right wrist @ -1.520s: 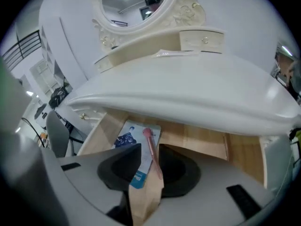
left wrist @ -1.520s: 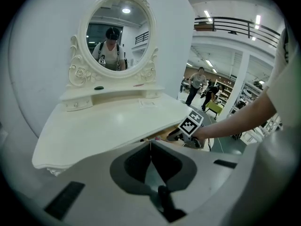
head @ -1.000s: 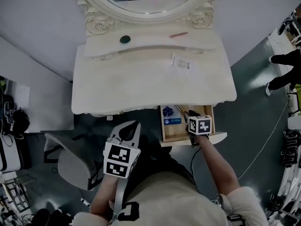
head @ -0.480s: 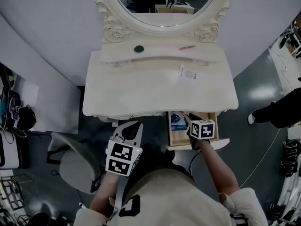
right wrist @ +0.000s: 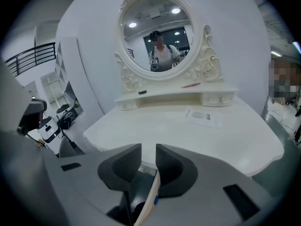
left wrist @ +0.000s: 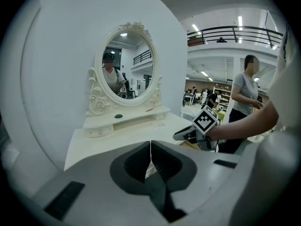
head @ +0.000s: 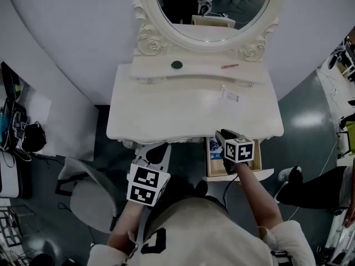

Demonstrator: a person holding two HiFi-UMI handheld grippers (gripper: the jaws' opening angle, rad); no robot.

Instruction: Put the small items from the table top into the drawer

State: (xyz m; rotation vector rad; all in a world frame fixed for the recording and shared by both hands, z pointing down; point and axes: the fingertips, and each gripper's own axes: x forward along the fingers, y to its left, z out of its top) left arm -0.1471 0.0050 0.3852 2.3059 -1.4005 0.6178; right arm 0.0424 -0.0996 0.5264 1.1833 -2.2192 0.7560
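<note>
Right hand-held gripper (head: pixel 221 134) rises from the drawer (head: pixel 257 162), jaws apart, empty; left hand-held gripper (head: pixel 157 150) closed. Clear packet (head: pixel 229 96) ahead, probably next.

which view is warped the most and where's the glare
Head view: dim and flat, only mild bending at the edges, with the white dressing table evenly lit. Left gripper view: strong fisheye with black corners, and bright ceiling strip lights at upper right. Right gripper view: same fisheye; lamp reflections glare in the white-framed oval mirror, and the right hand-held gripper looks slightly soft up close.
</note>
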